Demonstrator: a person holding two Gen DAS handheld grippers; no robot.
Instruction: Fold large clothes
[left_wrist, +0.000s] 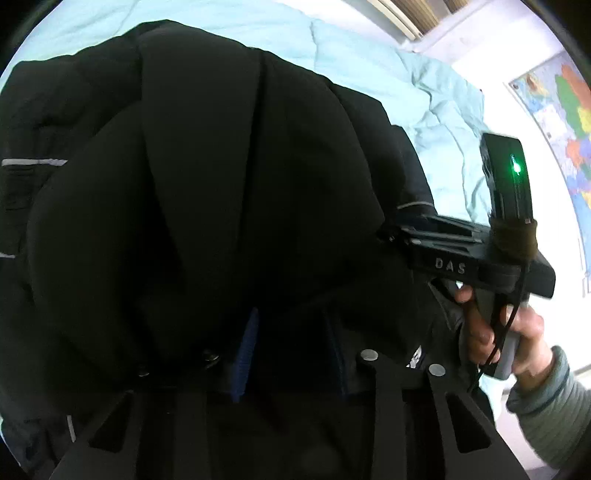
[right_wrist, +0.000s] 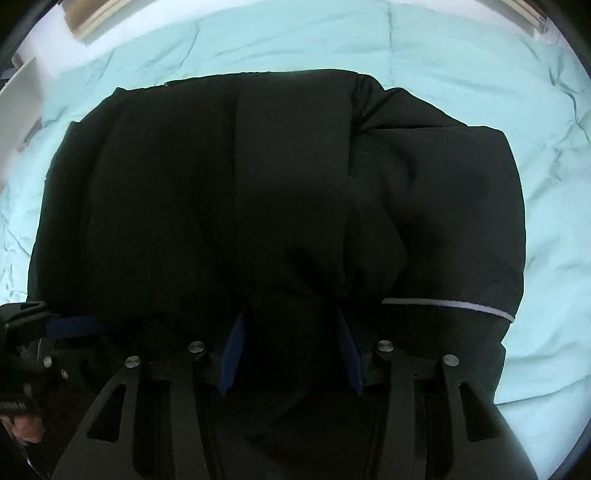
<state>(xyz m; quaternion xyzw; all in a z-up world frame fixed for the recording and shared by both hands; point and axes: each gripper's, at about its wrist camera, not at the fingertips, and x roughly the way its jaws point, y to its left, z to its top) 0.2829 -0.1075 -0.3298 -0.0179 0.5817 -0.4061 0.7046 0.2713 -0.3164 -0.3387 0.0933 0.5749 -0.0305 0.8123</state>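
A large black jacket (right_wrist: 258, 177) with thin grey reflective stripes lies folded in a bundle on a light blue bed cover (right_wrist: 295, 37). My right gripper (right_wrist: 291, 347) is shut on a fold of the jacket's near edge, black cloth bunched between its blue pads (right_wrist: 231, 354). My left gripper (left_wrist: 291, 350) is shut on the jacket's cloth too (left_wrist: 221, 184), which fills most of the left wrist view. The right gripper's body (left_wrist: 480, 254) and the hand holding it show at the right of the left wrist view, its tip buried in the jacket.
The bed cover (left_wrist: 424, 103) spreads all round the jacket. A white wall with a coloured map (left_wrist: 561, 122) stands at the right in the left wrist view. A wooden headboard or frame (right_wrist: 92, 18) runs along the bed's far edge.
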